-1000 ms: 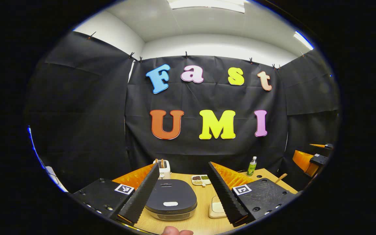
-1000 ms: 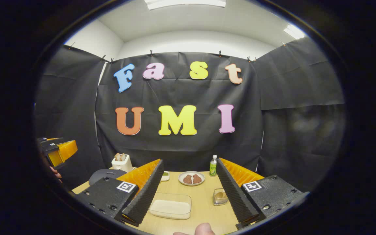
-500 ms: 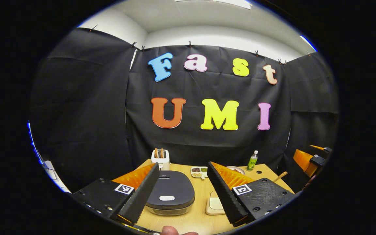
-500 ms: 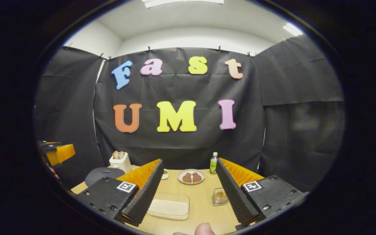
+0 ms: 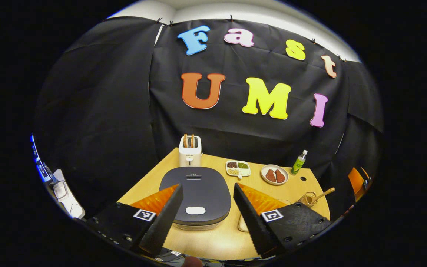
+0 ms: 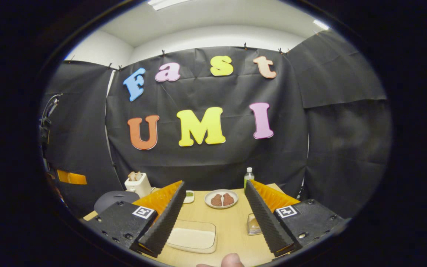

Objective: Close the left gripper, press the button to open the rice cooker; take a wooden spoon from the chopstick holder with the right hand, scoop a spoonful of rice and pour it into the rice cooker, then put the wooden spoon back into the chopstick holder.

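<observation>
The dark grey rice cooker (image 5: 195, 185) sits shut on the wooden table (image 5: 213, 241), its white button (image 5: 195, 210) on the near side of the lid. My left gripper (image 5: 207, 186) hovers open above and in front of it, nothing between its fingers. A wooden spoon (image 5: 324, 193) leans in the clear chopstick holder (image 5: 308, 199) at the right. My right gripper (image 6: 214, 183) is open and empty above the shallow tray of rice (image 6: 193, 237). The holder (image 6: 252, 225) stands beside its right finger. The rice cooker (image 6: 115, 197) lies to its left.
A white toaster (image 5: 190, 152) stands behind the cooker. A divided dish (image 5: 238, 168), a plate of brown pieces (image 5: 274, 175) and a green bottle (image 5: 299, 162) line the back of the table. A thumb (image 6: 232, 260) shows at the bottom edge.
The left gripper has risen and tipped downward, so the cooker and the table show from higher up. The right gripper shifted only slightly. Both stay open.
</observation>
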Demonstrator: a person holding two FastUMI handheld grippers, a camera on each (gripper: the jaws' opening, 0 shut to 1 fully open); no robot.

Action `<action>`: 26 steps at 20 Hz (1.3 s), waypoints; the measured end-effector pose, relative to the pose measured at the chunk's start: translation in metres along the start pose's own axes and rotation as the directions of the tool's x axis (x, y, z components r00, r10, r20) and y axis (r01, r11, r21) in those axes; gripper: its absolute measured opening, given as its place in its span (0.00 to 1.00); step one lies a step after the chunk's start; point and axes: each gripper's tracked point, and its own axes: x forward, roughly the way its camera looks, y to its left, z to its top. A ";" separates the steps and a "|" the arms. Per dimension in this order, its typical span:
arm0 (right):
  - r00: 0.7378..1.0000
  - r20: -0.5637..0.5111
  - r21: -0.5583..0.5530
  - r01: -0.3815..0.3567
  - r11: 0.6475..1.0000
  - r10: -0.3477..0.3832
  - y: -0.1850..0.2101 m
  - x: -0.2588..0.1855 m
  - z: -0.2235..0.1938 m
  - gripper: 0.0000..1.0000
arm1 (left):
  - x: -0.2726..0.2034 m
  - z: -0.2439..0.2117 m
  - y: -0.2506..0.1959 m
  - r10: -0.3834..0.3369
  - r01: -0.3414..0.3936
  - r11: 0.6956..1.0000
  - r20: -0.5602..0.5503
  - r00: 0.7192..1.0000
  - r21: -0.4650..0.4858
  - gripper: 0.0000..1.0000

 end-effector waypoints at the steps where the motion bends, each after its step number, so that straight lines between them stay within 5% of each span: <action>1: 1.000 -0.007 0.001 -0.004 1.000 0.004 -0.004 0.004 -0.002 1.00 | 0.008 -0.006 0.000 0.001 -0.001 1.000 -0.034 0.999 0.006 0.78; 6: 0.999 -0.025 0.000 -0.023 1.000 0.023 -0.020 0.016 -0.010 1.00 | 0.034 -0.039 0.005 0.031 -0.031 1.000 -0.192 0.981 0.000 0.37; 7: 0.999 -0.031 0.000 -0.025 1.000 0.025 -0.022 0.018 -0.012 1.00 | 0.039 -0.045 0.004 0.021 -0.026 1.000 -0.227 0.974 -0.018 0.18; 9: 0.999 -0.045 0.005 -0.028 1.000 0.028 -0.028 0.021 -0.018 1.00 | 0.043 -0.060 -0.003 -0.029 0.008 0.998 -0.308 0.951 -0.068 0.00; 11: 0.998 -0.054 0.013 -0.030 0.999 0.030 -0.033 0.024 -0.021 1.00 | 0.054 -0.073 -0.003 -0.058 0.019 0.994 -0.367 0.928 -0.109 0.08; 13: 0.998 -0.060 0.016 -0.031 0.999 0.032 -0.038 0.027 -0.023 1.00 | 0.064 -0.084 0.005 -0.056 0.013 0.994 -0.406 0.912 -0.108 0.00; 14: 0.998 -0.060 0.017 -0.029 0.999 0.030 -0.040 0.029 -0.023 1.00 | 0.070 -0.087 0.010 -0.044 0.000 0.995 -0.420 0.907 -0.104 0.08; 15: 0.998 -0.062 0.019 -0.026 0.999 0.027 -0.042 0.030 -0.023 1.00 | 0.076 -0.089 0.013 -0.037 -0.011 0.994 -0.431 0.902 -0.109 0.00; 19: 0.997 -0.076 0.037 -0.024 0.999 0.026 -0.047 0.034 -0.029 0.99 | 0.086 -0.108 0.021 -0.029 -0.041 0.990 -0.492 0.870 -0.131 0.00; 20: 0.997 -0.077 0.037 -0.021 0.999 0.024 -0.048 0.035 -0.030 0.99 | 0.086 -0.111 0.027 -0.015 -0.056 0.990 -0.502 0.865 -0.126 0.08; 21: 0.997 -0.080 0.039 -0.016 0.999 0.019 -0.050 0.035 -0.032 1.00 | 0.087 -0.115 0.030 -0.014 -0.063 0.989 -0.511 0.859 -0.133 0.00; 26: 0.995 -0.100 0.055 -0.007 0.998 0.013 -0.054 0.039 -0.041 1.00 | 0.085 -0.126 0.030 -0.047 -0.053 0.984 -0.532 0.845 -0.170 0.00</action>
